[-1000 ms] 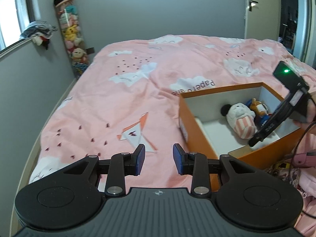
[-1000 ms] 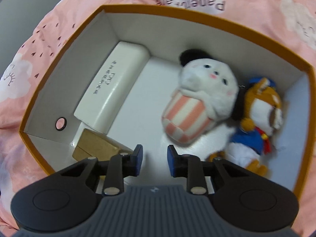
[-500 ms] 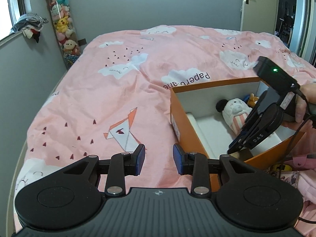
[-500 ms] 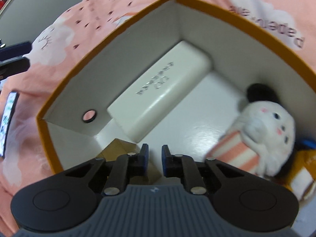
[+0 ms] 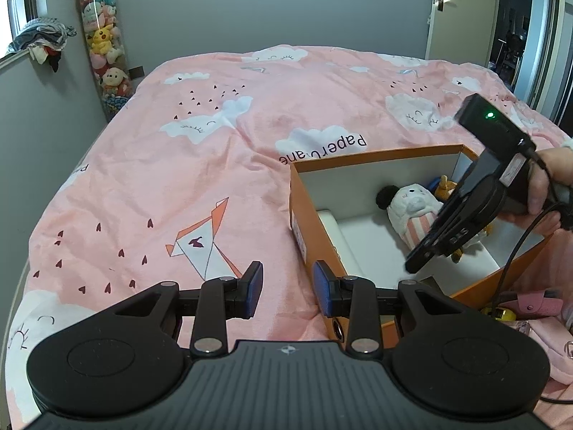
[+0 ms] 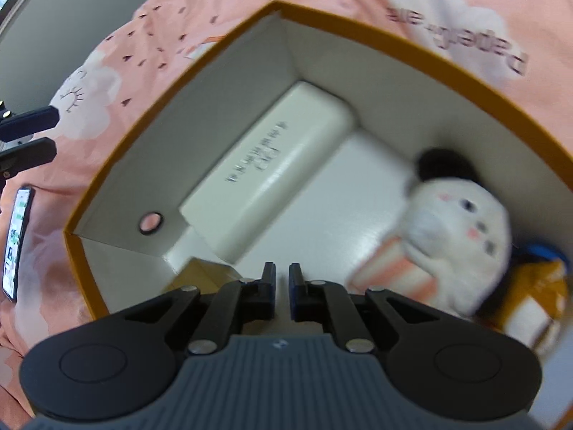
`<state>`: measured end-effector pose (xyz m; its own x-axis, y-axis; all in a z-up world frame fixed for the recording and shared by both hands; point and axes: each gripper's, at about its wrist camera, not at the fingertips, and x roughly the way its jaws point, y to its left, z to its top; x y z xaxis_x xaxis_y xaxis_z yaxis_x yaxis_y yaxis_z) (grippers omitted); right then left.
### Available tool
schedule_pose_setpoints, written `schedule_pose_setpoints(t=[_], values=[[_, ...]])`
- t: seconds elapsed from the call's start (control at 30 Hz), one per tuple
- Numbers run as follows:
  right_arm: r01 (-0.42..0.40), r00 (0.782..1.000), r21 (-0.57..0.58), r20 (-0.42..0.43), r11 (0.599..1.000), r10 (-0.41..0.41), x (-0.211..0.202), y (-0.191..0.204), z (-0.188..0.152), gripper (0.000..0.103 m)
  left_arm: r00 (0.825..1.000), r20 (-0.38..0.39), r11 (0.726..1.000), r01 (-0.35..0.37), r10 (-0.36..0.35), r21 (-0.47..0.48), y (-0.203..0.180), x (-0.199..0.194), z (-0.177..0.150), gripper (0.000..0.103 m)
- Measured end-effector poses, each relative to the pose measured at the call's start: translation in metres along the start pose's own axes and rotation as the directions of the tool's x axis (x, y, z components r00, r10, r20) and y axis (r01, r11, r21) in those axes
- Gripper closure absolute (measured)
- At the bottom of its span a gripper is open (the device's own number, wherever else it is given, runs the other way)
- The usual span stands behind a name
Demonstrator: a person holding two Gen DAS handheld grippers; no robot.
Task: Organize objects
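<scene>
An orange box [image 5: 376, 154] with a white inside lies on the pink bedspread [image 5: 215, 165]. In it are a white case [image 6: 265, 172], a small tan box [image 6: 204, 272], a white plush with a striped body [image 6: 454, 222] and an orange plush [image 6: 544, 279]. My right gripper [image 6: 282, 276], held by a hand [image 5: 548, 179], points down into the box beside the tan box, its jaws drawn almost together with nothing between them. My left gripper [image 5: 288, 292] hovers open and empty over the bedspread, just left of the box's near corner.
A phone [image 6: 16, 243] lies on the bedspread left of the box. Pink items and a yellow object [image 5: 533, 302] sit by the box's near right corner. A clear tube of plush toys [image 5: 104, 46] stands against the far wall, and a door [image 5: 458, 10] is at the back right.
The right gripper's jaws closed and it swung leftward inside the box, from the plush toys toward the white case and tan box. The left gripper's view tilted down slightly; its jaws kept their gap.
</scene>
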<state>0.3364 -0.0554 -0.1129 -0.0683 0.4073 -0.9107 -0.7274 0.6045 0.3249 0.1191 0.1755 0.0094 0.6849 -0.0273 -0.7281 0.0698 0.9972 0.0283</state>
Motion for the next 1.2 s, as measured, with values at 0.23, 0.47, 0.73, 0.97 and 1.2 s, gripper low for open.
schedule_pose_setpoints(t=[0.23, 0.47, 0.73, 0.97, 1.2], values=[[0.028, 0.994, 0.013, -0.108, 1.0, -0.027, 0.002, -0.013, -0.018, 0.094, 1.0, -0.01, 1.0, 0.006, -0.006, -0.006, -0.001, 0.003, 0.0, 0.063], [-0.083, 0.987, -0.012, -0.139, 0.996, 0.081, 0.019, 0.007, -0.018, 0.098, 1.0, -0.009, 1.0, 0.009, -0.01, -0.007, -0.004, 0.005, 0.001, 0.063], [-0.163, 0.972, 0.003, -0.17, 0.987, 0.161, 0.036, 0.019, -0.007, 0.099, 1.0, -0.015, 1.0, 0.016, -0.016, -0.014, -0.004, 0.007, 0.002, 0.063], [-0.169, 0.972, 0.001, -0.167, 0.986, 0.167, 0.039, 0.024, -0.006, 0.099, 0.999, -0.027, 0.999, 0.041, -0.041, 0.004, -0.007, 0.01, 0.002, 0.063], [-0.09, 0.993, 0.006, -0.077, 0.996, 0.09, 0.0, 0.022, -0.018, 0.096, 0.999, -0.033, 0.999, 0.044, -0.043, 0.029, -0.018, 0.004, 0.005, 0.063]])
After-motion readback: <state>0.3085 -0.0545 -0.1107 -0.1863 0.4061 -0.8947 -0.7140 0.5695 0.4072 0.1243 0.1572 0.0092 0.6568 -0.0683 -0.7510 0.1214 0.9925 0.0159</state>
